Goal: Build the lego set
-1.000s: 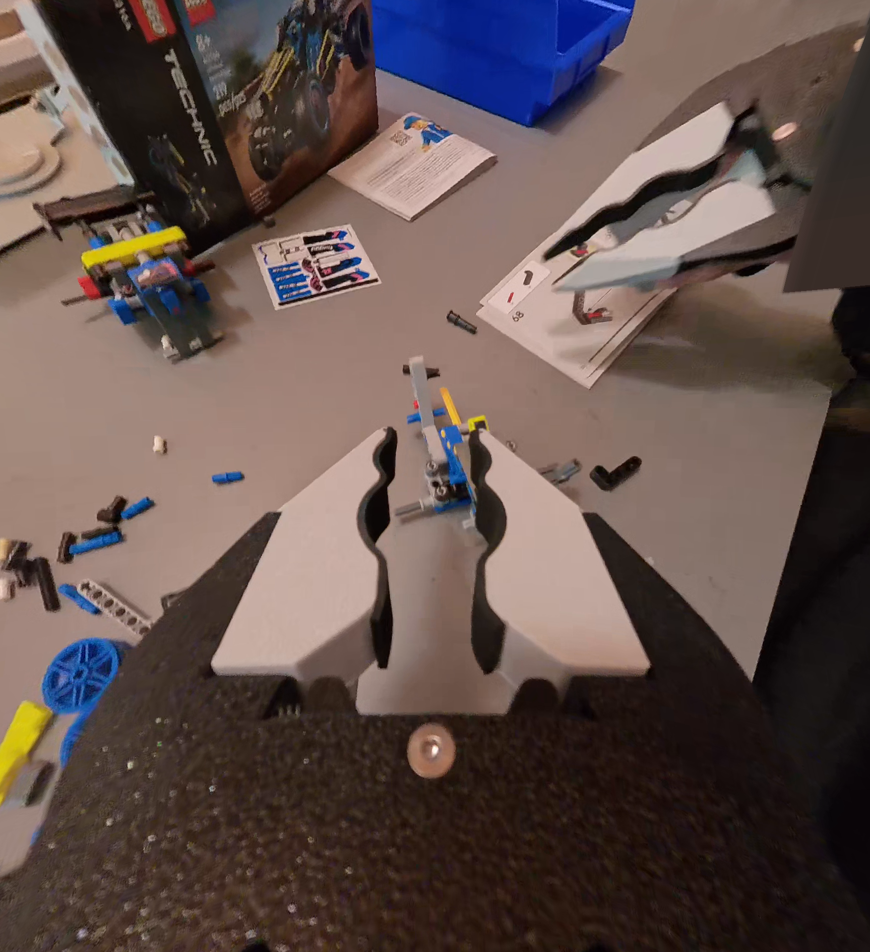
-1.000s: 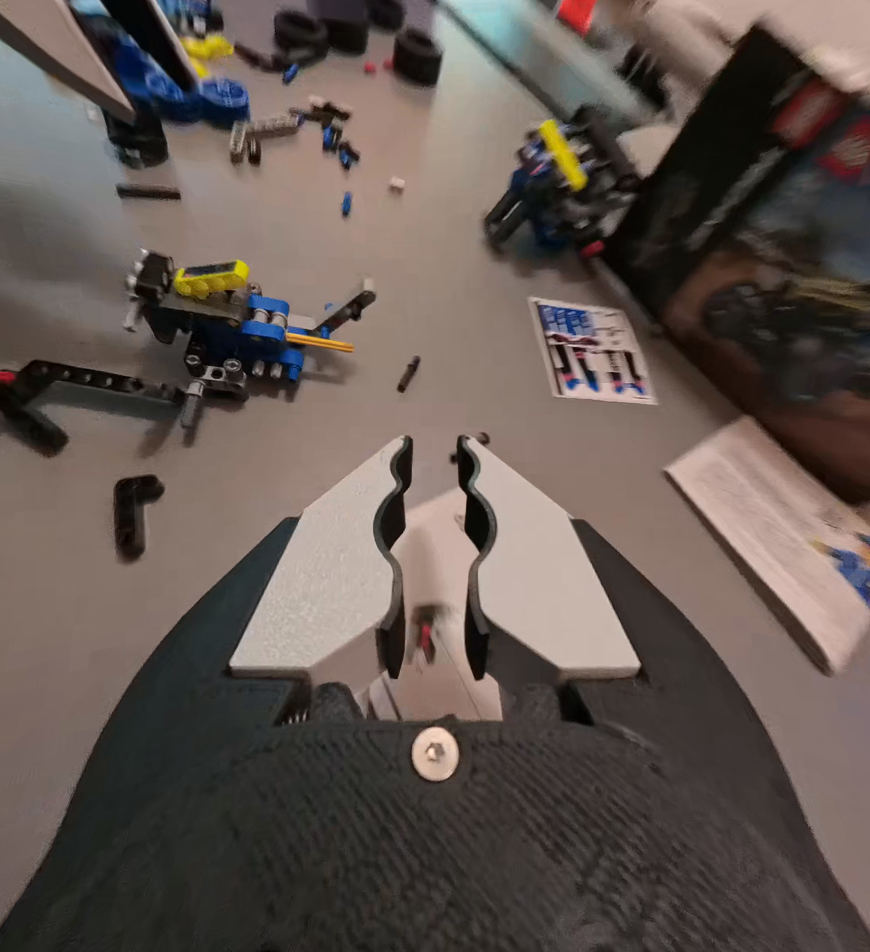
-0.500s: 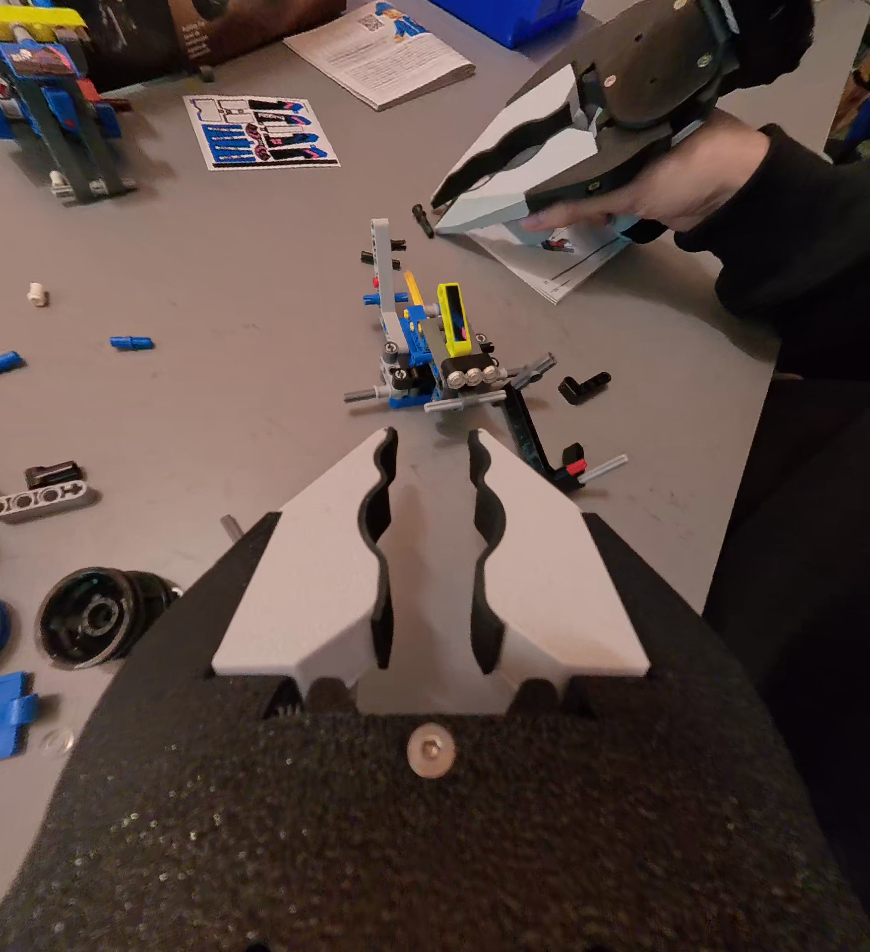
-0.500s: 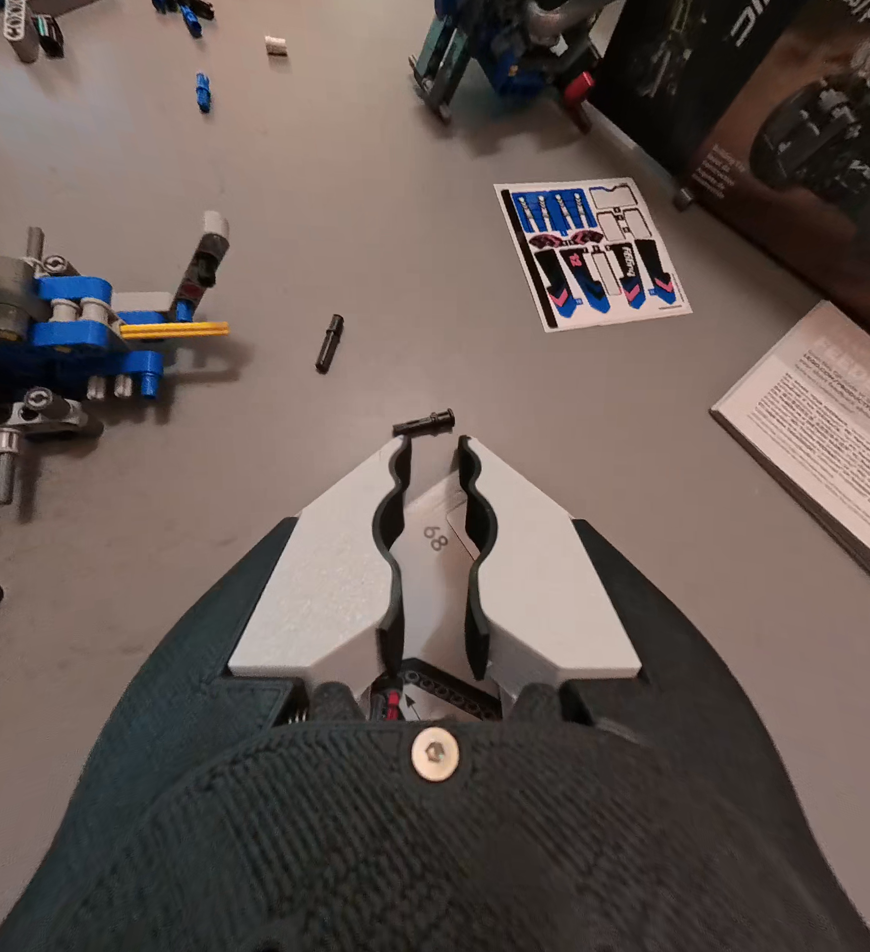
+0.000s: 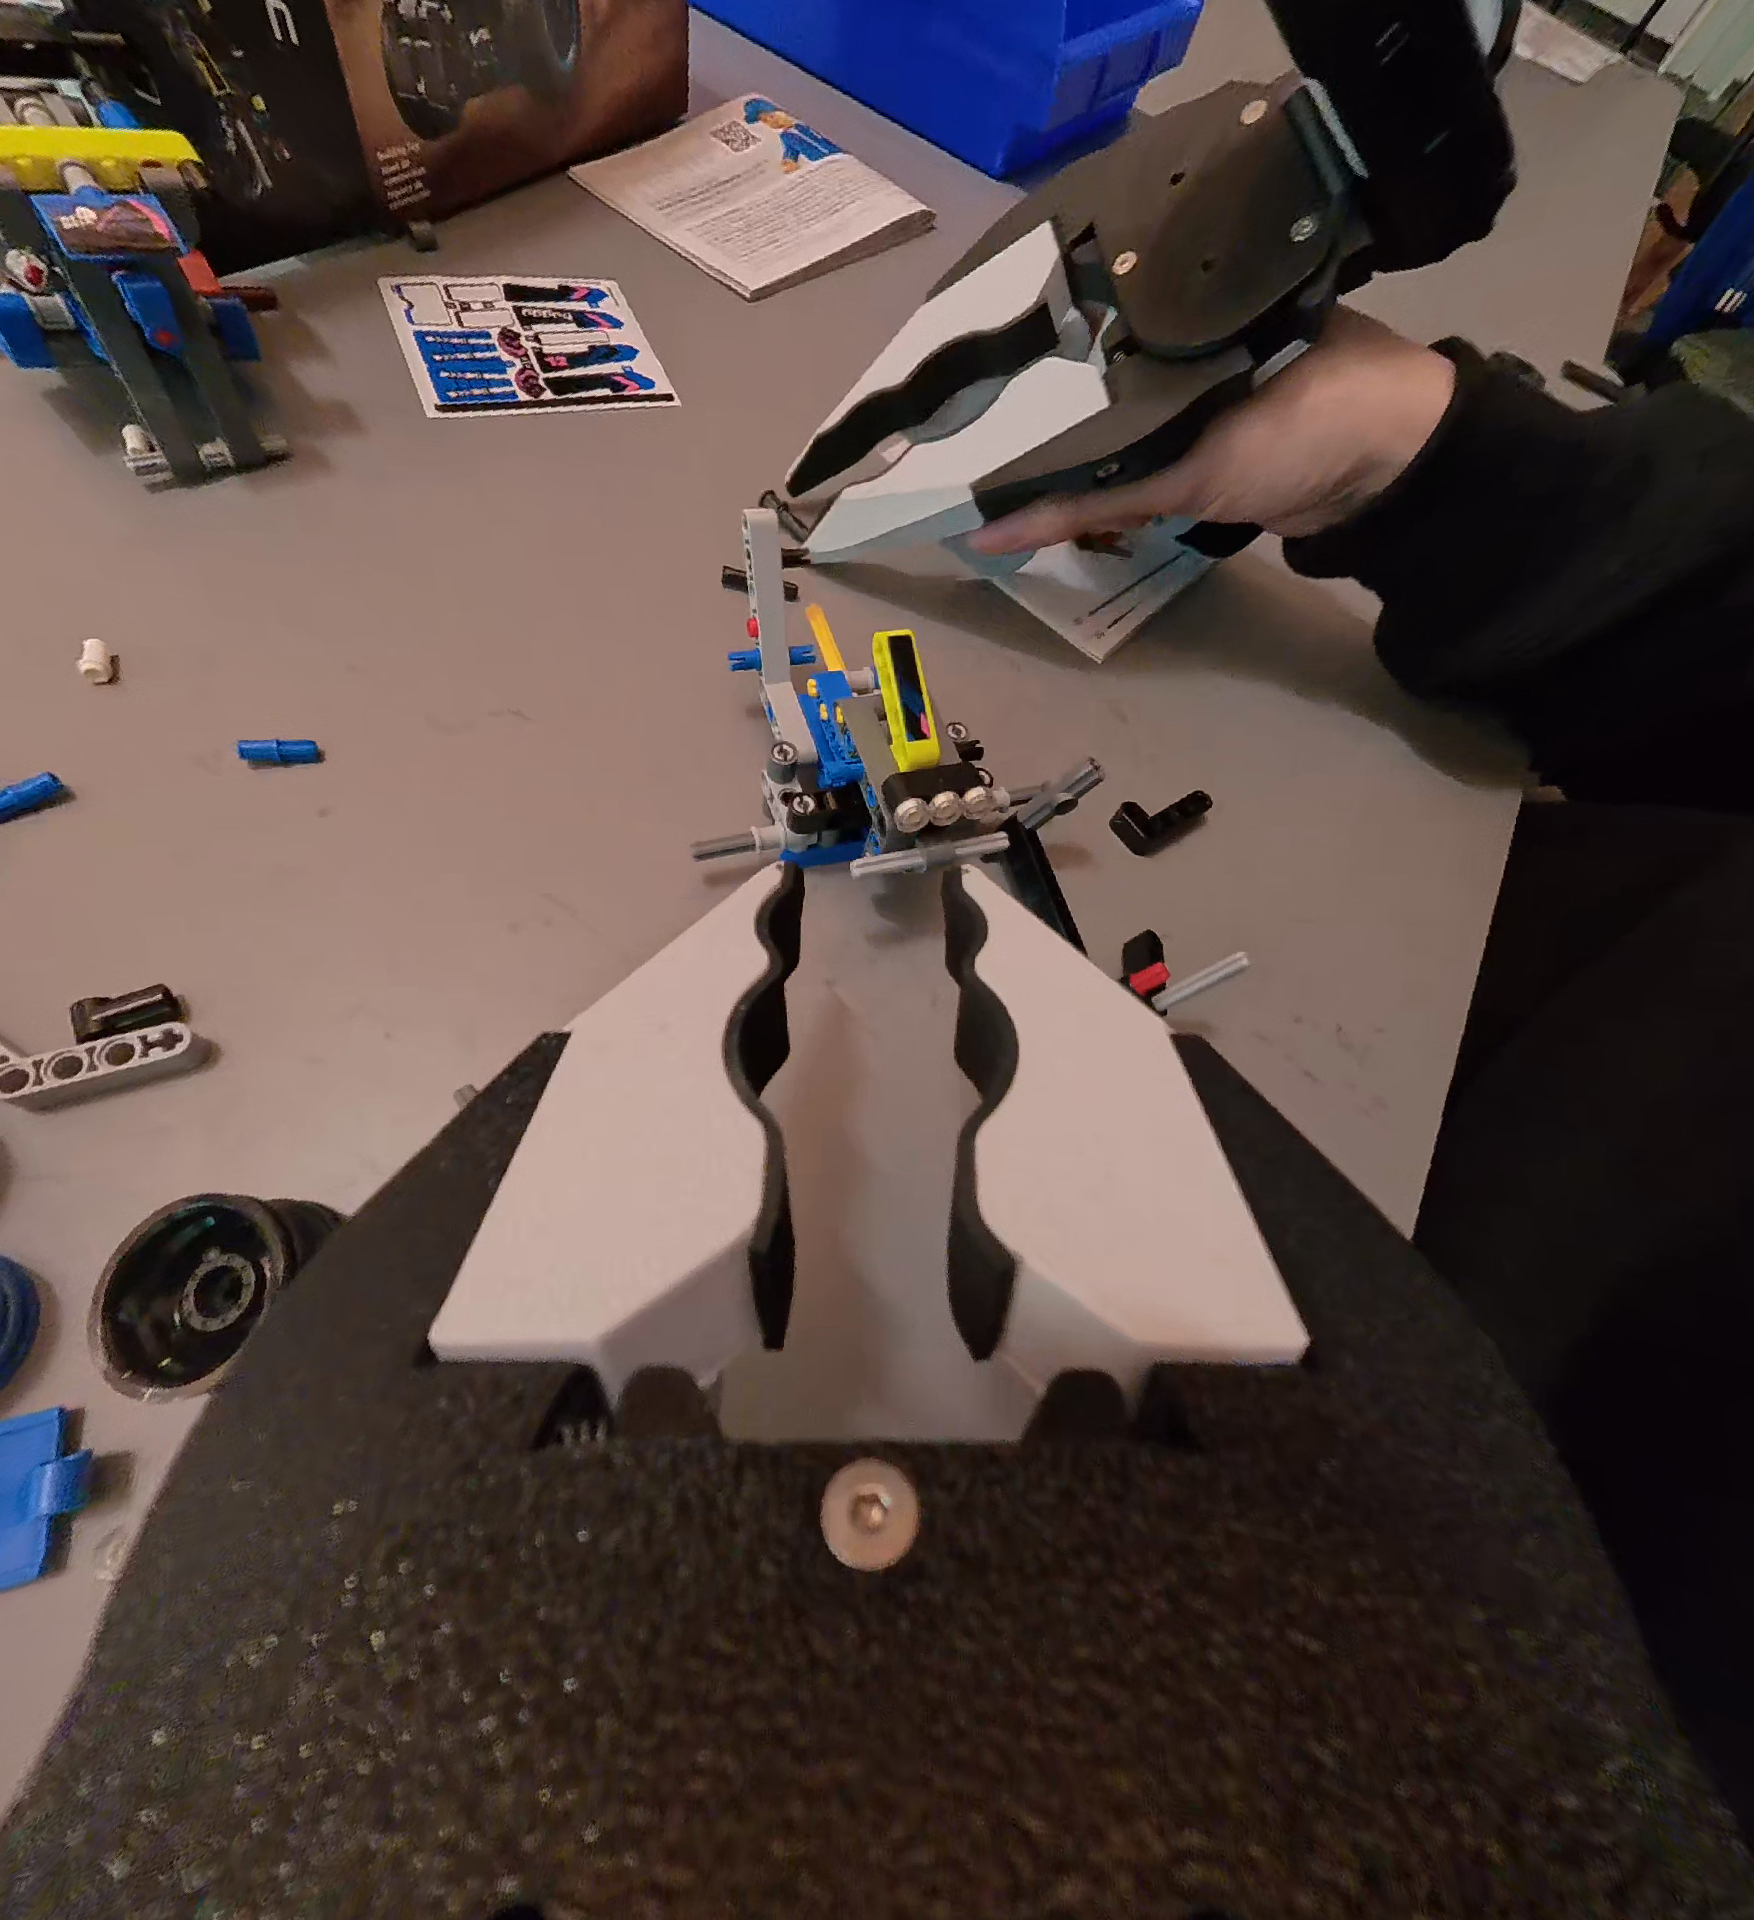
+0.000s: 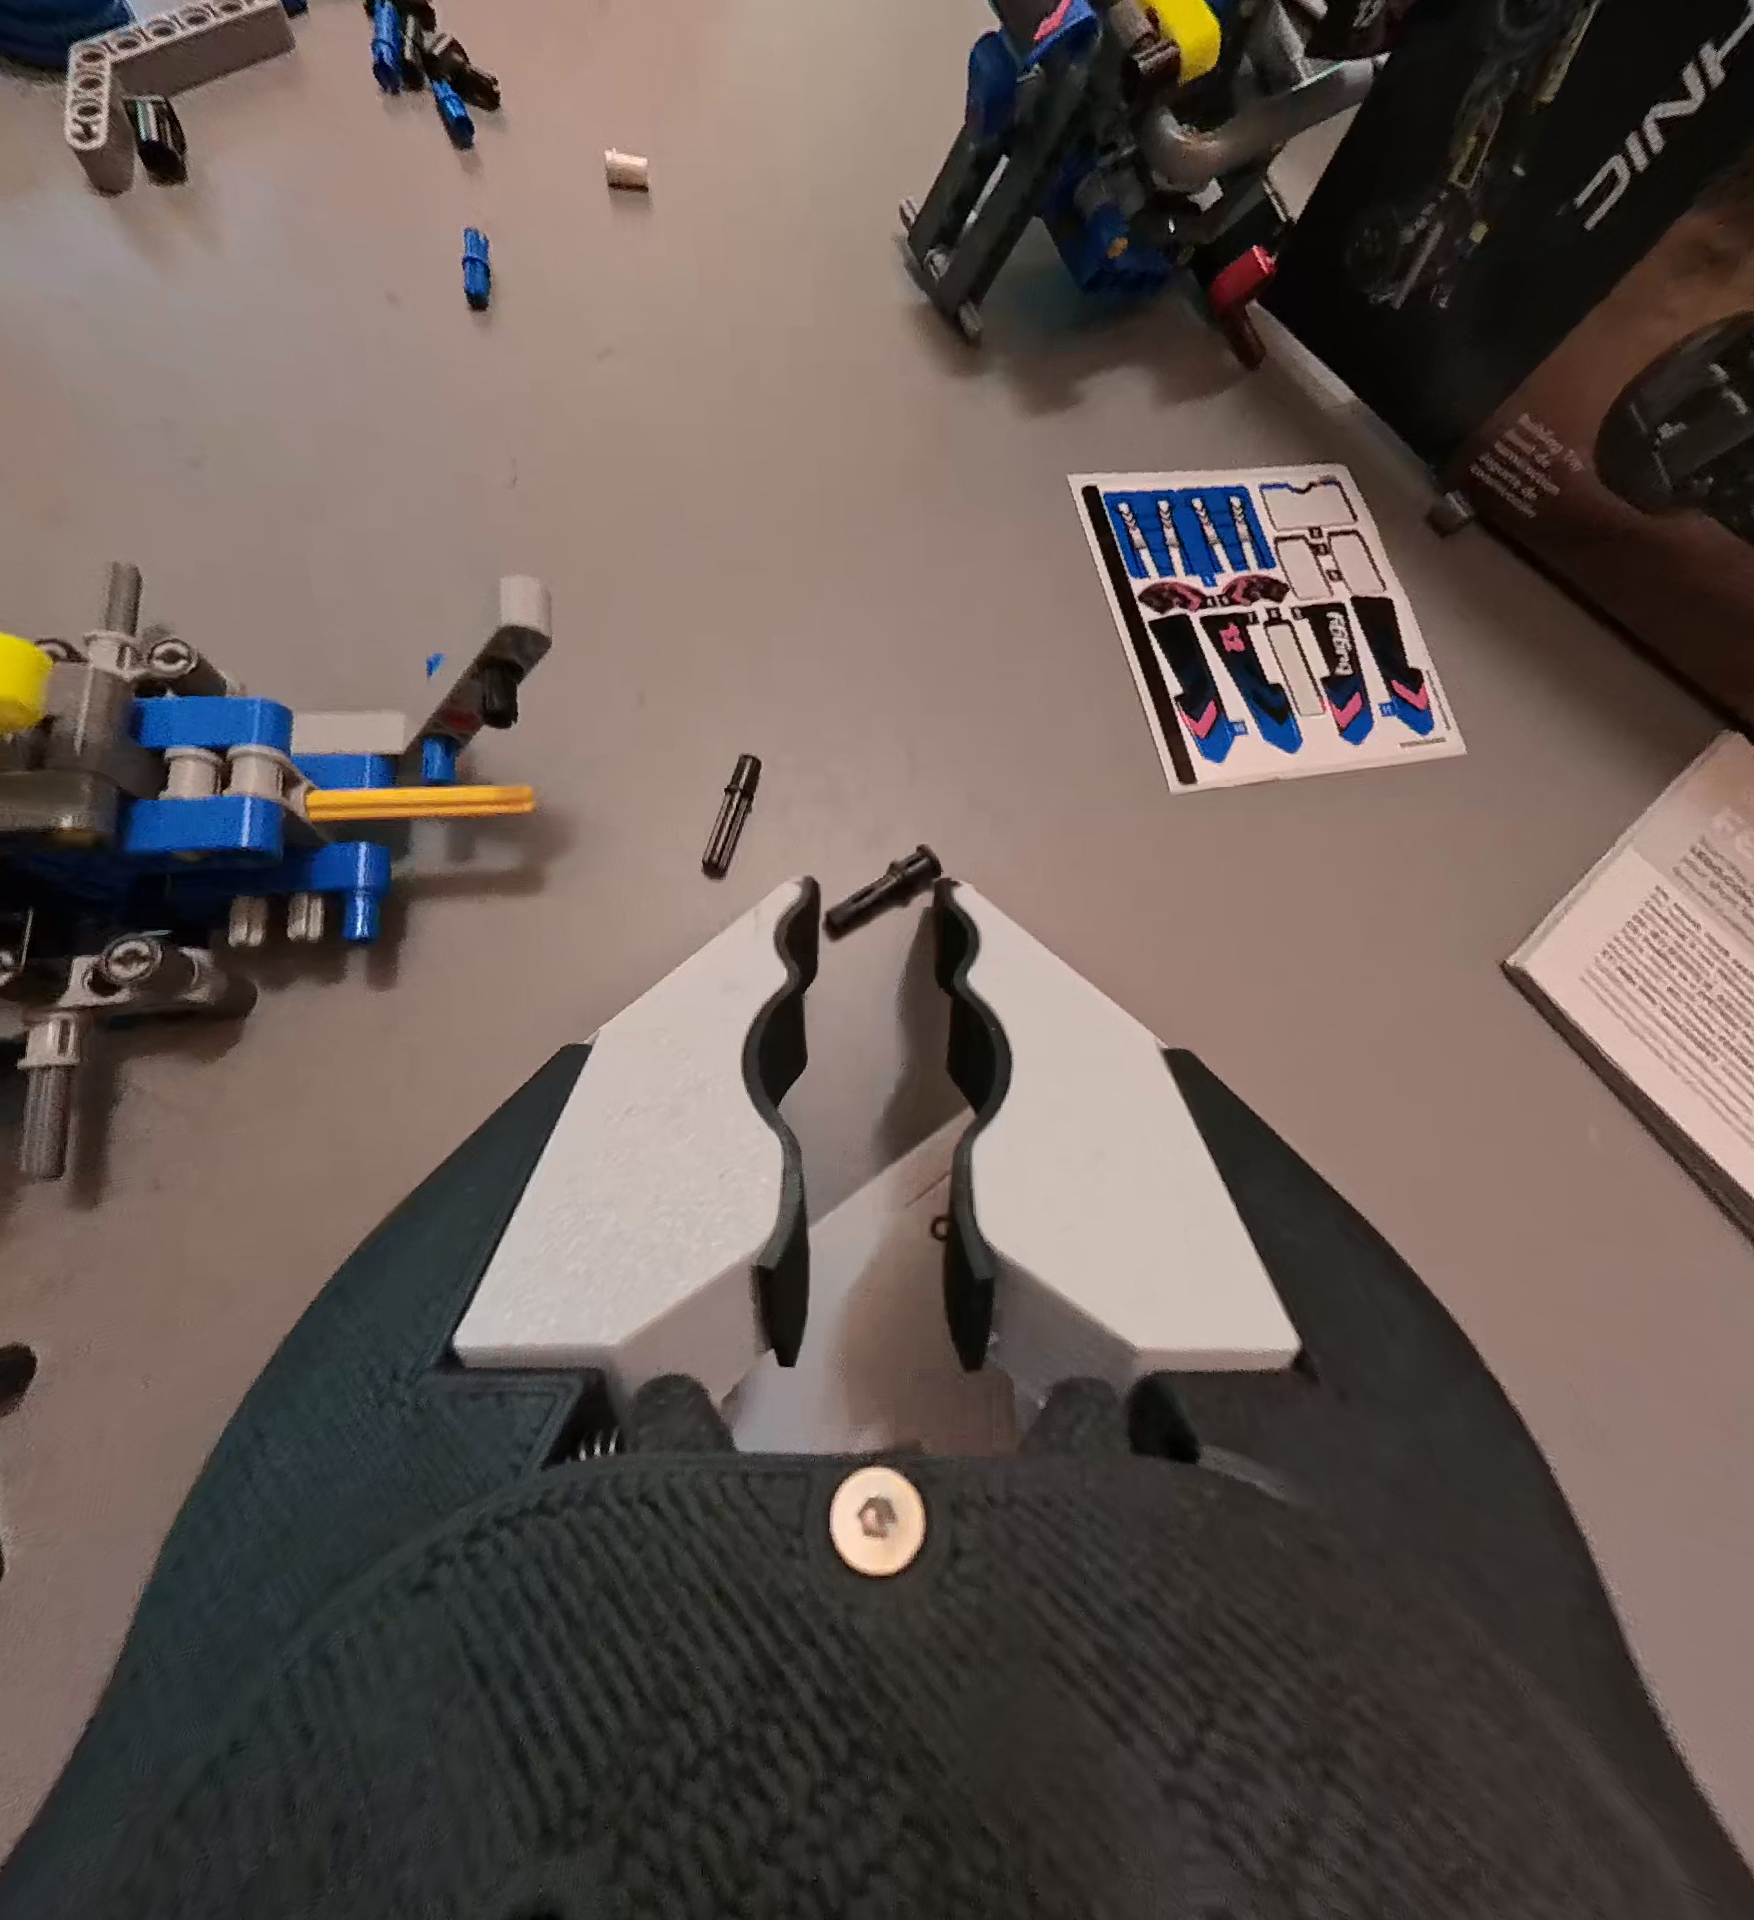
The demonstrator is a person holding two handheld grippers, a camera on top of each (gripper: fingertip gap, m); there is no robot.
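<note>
Right wrist view: right gripper gapes around a black pin at twelve o'clock; left gripper gapes behind the brick assembly.

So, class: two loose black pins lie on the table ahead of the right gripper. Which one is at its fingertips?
The slanted black pin, just beyond the open right gripper; the other pin lies farther left.

Toy box and blue bin (far side) cut off above.

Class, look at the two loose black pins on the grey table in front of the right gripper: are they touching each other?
Apart. The right wrist view shows bare grey table between the farther pin and the pin lying at the right gripper's open fingertips.
</note>
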